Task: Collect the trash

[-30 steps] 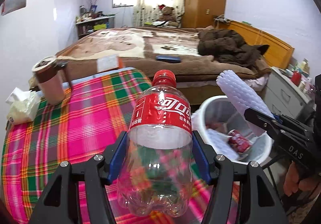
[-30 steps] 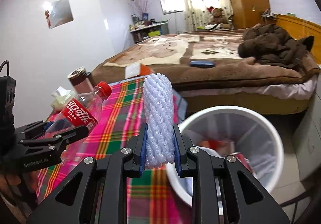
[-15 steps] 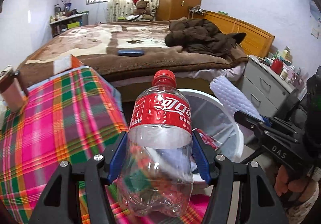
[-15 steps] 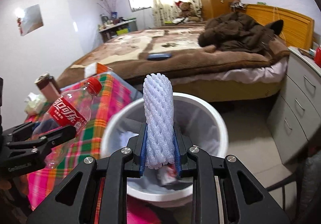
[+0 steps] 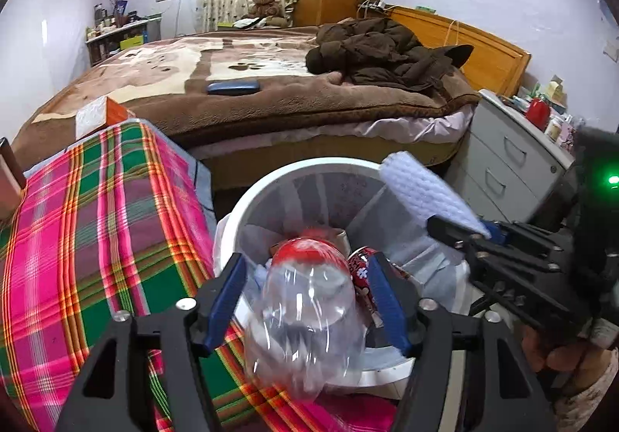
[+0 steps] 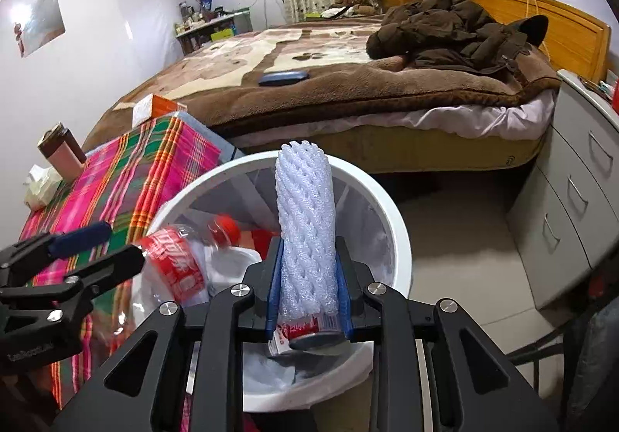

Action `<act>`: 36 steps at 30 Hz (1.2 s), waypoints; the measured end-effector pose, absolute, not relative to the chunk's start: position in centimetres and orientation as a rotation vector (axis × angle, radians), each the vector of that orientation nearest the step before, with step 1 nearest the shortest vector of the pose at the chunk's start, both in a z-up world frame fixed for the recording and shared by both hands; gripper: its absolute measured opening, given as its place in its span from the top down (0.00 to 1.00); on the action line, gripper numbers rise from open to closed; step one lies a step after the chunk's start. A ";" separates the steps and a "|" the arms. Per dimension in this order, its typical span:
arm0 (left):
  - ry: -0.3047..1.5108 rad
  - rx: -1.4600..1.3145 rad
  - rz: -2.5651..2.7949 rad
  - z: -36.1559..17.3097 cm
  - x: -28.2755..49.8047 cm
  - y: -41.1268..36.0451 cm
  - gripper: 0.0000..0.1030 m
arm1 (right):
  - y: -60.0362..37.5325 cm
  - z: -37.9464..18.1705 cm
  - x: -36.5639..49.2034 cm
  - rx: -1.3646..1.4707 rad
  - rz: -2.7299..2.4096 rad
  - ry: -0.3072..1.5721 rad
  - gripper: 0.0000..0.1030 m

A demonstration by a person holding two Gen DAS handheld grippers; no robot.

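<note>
Starting at nine o'clock of the left wrist view: a plaid tablecloth point(image 5: 96, 219), touching the white bin point(image 5: 309, 163) on its nine o'clock side.

Moving to the centre: the left gripper point(image 5: 307, 265), jaws opening, blue pads point(image 5: 228, 296) apart from the plastic bottle point(image 5: 305, 316) on both sides. Not gripping any more, judging from the gap at each side. Bottle blurred, bottom toward the camera, red label and cap toward twelve o'clock, long axis running along the fingers and tipping down into the bin. Seen from the right wrist view, lying at nine o'clock of the right gripper point(image 6: 308, 244), cap already past the rim, over the bin's inside.

Inside the bin: a white liner bag point(image 5: 425, 258), a red drink can point(image 5: 359, 269) at about one o'clock from the bottle, some pale wrappers below. Hard to name more.

Going on to three o'clock: the right gripper holding a white foam net sleeve point(image 6: 305, 230), jaws opening but pads touching the foam on both sides. Sleeve upright between the fingers, long axis pointing to twelve o'clock, directly above the bin opening, the can visible just under its lower end.

Probably needing only a wider opening here, nothing sideways, since both pieces of trash already hang over the bin.
</note>
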State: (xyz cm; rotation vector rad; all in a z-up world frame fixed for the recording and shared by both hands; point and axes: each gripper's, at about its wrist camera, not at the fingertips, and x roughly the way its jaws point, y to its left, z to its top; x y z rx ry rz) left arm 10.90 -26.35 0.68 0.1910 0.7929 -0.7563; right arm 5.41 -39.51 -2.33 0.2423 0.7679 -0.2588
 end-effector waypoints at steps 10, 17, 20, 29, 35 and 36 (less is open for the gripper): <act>0.773 0.167 -0.711 1.5 10.6 -24.5 0.23 | -38.7 -1.7 4.3 0.244 -0.252 0.741 0.39; 0.728 0.118 -0.670 2.5 9.3 -21.8 0.22 | -37.1 -0.3 2.5 0.246 -0.241 0.686 0.39; 0.699 0.103 -0.641 2.9 8.5 -20.7 0.22 | -36.1 0.2 1.7 0.244 -0.234 0.657 0.39; 0.606 0.103 -0.556 4.0 5.2 -17.1 0.22 | -32.2 1.4 -0.6 0.207 -0.193 0.576 0.39; 0.558 0.095 -0.485 4.3 3.5 -14.9 0.22 | -30.8 1.5 -2.0 0.196 -0.214 0.532 0.39; 0.552 0.097 -0.474 4.3 3.3 -14.6 0.22 | -30.6 1.5 -2.1 0.193 -0.211 0.530 0.39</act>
